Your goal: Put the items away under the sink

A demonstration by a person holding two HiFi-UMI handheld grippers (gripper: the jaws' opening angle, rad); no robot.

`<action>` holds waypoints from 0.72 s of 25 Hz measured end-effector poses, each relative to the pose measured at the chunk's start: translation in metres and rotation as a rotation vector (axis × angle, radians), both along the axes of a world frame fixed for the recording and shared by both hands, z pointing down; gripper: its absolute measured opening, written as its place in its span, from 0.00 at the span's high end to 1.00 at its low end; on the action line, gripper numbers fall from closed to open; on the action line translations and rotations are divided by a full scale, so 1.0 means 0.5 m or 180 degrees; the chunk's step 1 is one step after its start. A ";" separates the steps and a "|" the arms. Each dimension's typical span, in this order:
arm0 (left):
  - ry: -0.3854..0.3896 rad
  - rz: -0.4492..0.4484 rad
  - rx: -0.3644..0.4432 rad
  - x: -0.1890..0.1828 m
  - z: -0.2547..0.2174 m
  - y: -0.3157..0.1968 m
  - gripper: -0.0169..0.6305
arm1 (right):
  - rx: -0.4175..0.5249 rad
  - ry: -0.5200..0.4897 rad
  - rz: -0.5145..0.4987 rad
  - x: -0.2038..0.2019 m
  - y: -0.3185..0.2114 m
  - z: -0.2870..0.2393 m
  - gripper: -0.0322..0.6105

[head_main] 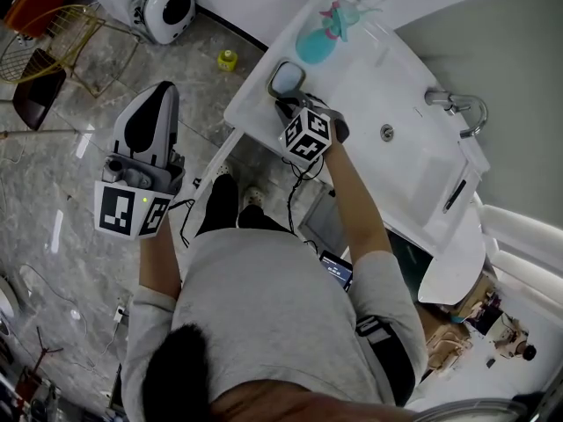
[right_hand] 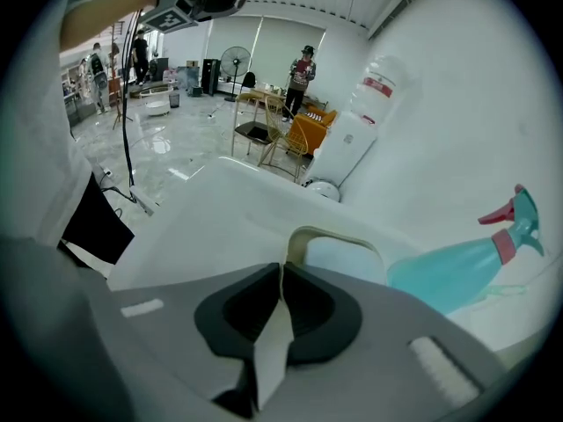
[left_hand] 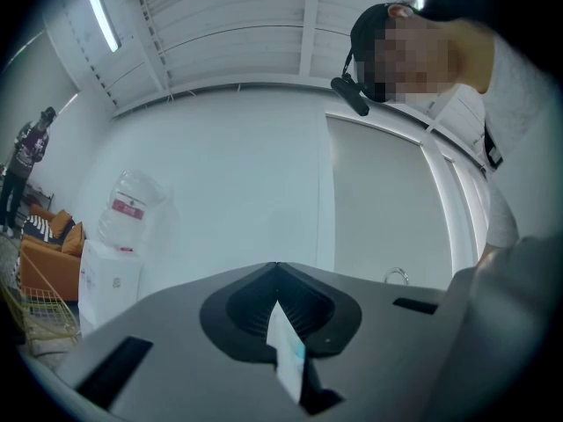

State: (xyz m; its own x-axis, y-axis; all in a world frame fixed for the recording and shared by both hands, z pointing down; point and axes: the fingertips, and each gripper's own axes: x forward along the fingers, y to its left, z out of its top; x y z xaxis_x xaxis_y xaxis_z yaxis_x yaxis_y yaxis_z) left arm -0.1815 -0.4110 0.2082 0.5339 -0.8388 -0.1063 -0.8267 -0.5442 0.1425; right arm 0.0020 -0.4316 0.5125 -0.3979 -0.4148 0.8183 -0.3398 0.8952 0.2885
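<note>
1. Marble floor (head_main: 79, 156) fills the left half of the head view. A white surface (head_main: 255, 104) with a sunk basin runs from 12 to 4 o'clock, with the faucet (head_main: 453, 104) at 2 o'clock. A teal spray bottle (head_main: 317, 38) lies on its side at 12 o'clock, and a cream-rimmed item (head_main: 286, 79) sits near it at the surface's corner. The right claw (head_main: 288, 104) reaches onto the surface, its tips just beside that item. The left claw (head_main: 163, 90) hangs at 9 o'clock over the floor, well apart from both things.
2. In the left gripper view, the left claw (left_hand: 276, 266) has its jaws together on nothing and points at a bare white wall. A water dispenser (left_hand: 110, 271) stands at 9 o'clock.
3. In the right gripper view, the right claw (right_hand: 281, 271) is pressed together and empty. The cream-rimmed item (right_hand: 339, 244) stands just past its tips, and the spray bottle (right_hand: 457, 262) lies at 3 o'clock. An open room with chairs and people lies beyond. This looks like the first pick-up, with nothing stowed yet. The next move calls for spreading the jaws, clamping the item's rim and carrying it down below the sink, a space no view shows.
</note>
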 end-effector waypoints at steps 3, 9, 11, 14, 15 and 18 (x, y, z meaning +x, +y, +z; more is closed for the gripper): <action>-0.0003 0.0011 0.0009 0.008 -0.003 0.006 0.96 | 0.0078 0.0087 -0.0086 0.003 0.015 -0.003 0.91; 0.0000 0.0046 0.0034 0.041 -0.014 0.033 0.96 | 0.0171 0.0011 -0.0123 0.018 0.053 -0.050 0.91; -0.0001 0.0061 0.0049 0.057 -0.019 0.045 0.96 | 0.0201 -0.0025 -0.0138 0.026 0.068 -0.072 0.91; -0.0002 0.0088 0.0086 0.084 -0.025 0.062 0.96 | 0.0257 -0.0063 -0.0165 0.043 0.089 -0.100 0.91; -0.0003 0.0093 0.0095 0.093 -0.027 0.069 0.96 | 0.0273 -0.0075 -0.0172 0.050 0.097 -0.109 0.91; -0.0017 0.0095 0.0110 0.121 -0.030 0.094 0.96 | 0.0306 -0.0115 -0.0185 0.070 0.123 -0.129 0.91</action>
